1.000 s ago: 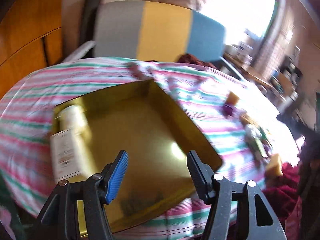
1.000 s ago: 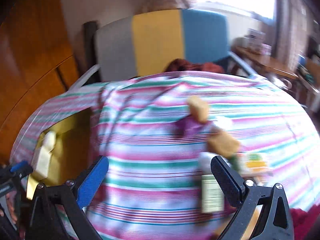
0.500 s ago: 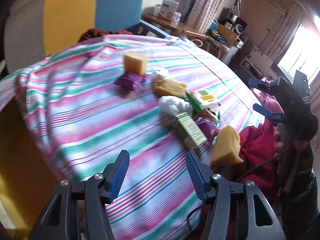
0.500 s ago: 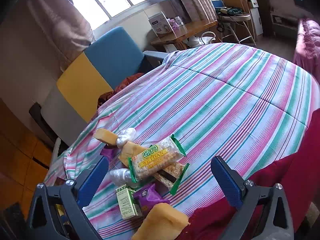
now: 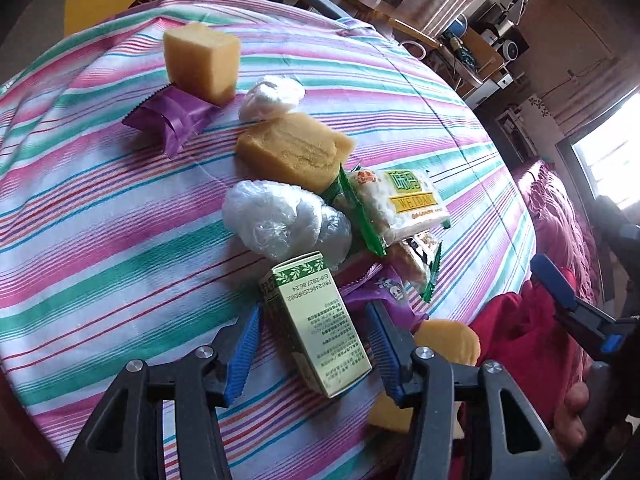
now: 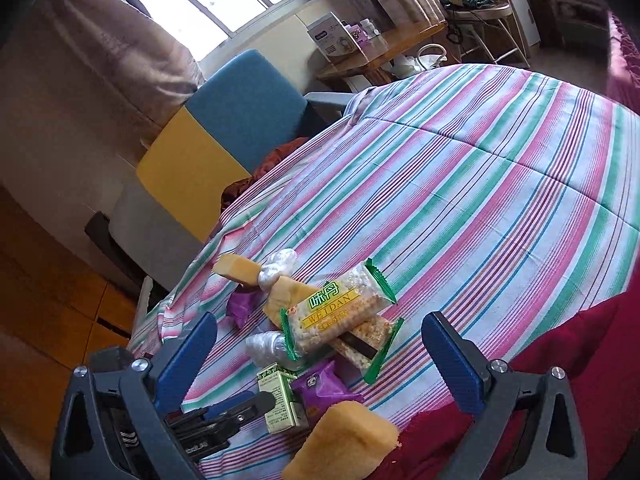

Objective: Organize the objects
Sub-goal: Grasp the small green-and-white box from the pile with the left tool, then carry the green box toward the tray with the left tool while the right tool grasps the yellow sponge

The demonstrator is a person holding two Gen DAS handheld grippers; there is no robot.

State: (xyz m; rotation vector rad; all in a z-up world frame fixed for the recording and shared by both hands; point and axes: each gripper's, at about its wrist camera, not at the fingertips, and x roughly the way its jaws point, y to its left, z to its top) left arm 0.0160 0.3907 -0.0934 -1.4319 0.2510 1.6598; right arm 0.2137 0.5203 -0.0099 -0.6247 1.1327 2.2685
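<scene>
A pile of small items lies on the striped tablecloth point(image 5: 100, 216). My left gripper point(image 5: 316, 344) is open, its blue pads on either side of a green and white carton point(image 5: 320, 332) without touching it; the carton also shows in the right wrist view point(image 6: 280, 402). Around it lie clear plastic bundles point(image 5: 280, 220), a Weidan snack pack point(image 5: 400, 204) point(image 6: 336, 312), yellow sponge blocks point(image 5: 292, 152) point(image 5: 200, 60), and purple packets point(image 5: 172, 116). My right gripper point(image 6: 320, 356) is open and empty, above the table's near edge, over a yellow sponge point(image 6: 344, 444).
A dark red cloth point(image 6: 560, 344) hangs at the table's near edge. A grey, yellow and blue chair point(image 6: 208, 148) stands behind the table. A wooden side table point(image 6: 380, 44) with boxes stands by the window. My left gripper shows in the right wrist view point(image 6: 224, 416).
My left gripper swung from the gold tin to the pile and came down around the carton. My right gripper turned right and now hovers over the pile's near side.
</scene>
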